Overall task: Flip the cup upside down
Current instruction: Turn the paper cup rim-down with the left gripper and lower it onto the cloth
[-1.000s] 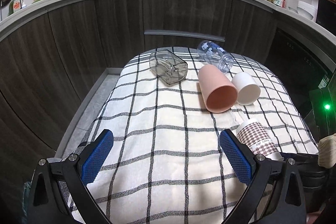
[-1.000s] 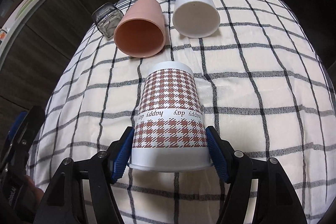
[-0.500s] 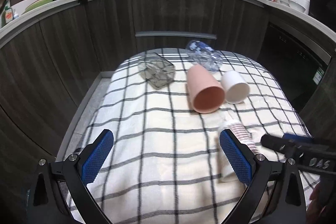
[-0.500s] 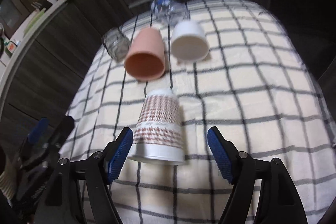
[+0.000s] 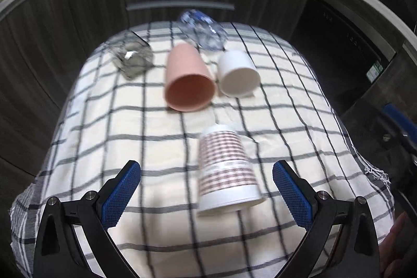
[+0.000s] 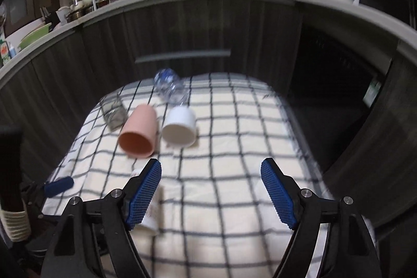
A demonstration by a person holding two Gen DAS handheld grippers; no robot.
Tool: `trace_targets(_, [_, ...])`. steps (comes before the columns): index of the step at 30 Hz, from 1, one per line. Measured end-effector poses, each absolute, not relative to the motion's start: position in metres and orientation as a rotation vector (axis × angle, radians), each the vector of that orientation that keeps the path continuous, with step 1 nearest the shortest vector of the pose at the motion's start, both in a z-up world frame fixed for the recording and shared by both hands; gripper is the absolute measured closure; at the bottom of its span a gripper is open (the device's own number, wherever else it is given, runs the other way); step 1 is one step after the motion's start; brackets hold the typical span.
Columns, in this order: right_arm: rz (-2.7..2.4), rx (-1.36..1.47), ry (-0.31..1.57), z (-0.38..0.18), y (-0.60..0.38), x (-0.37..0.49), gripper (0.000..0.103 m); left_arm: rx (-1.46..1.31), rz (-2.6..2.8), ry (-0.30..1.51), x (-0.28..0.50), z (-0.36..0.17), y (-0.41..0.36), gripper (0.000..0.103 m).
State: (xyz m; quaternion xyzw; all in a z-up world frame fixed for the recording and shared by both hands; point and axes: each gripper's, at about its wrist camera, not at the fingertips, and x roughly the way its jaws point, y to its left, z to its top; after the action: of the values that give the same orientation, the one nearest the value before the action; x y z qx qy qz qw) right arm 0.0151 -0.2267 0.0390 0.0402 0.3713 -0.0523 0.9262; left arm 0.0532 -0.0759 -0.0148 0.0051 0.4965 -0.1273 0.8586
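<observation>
Nearest me on checked cloth (image 5: 146, 231): houndstooth cup (image 5: 226, 168), rim down, base up, so flip judged done. Beyond it, pink cup (image 5: 189, 80) and white cup (image 5: 238, 74) lie sideways. My left gripper (image 5: 207, 197) and right gripper (image 6: 211, 196) both gape wide, empty.

The cloth (image 5: 135, 137) is cream with a grid of dark grey-black lines. On it, one cup (image 5: 226, 168) is white with a band of reddish-brown houndstooth check. Another cup (image 5: 189, 80) is plain salmon pink, inside and out. The small cup (image 5: 238, 73) is plain white. The jar (image 5: 131, 57) is clear, smoky grey glass. The bottle (image 5: 202, 29) is clear with blue print. Both grippers have black frames with bright blue, cross-hatched pads (image 5: 121, 193). The cabinet fronts (image 6: 182, 28) are dark grey-brown woodgrain.
</observation>
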Motion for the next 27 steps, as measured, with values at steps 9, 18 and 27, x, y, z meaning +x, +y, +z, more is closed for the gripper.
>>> trace_targets(9, [-0.12,0.033,0.68,0.062,-0.248,0.022,0.02,0.005,-0.238,1.263,0.091,-0.031,-0.106,0.0])
trace_targets(18, [-0.096,0.064,0.664,0.066,-0.26,0.057,0.019,0.045,-0.201,1.551,0.128,-0.064,-0.117,0.005])
trace_targets(27, [-0.071,0.165,0.72,0.04,-0.273,0.073,0.019,0.092,-0.177,1.716,0.142,-0.098,-0.129,0.044])
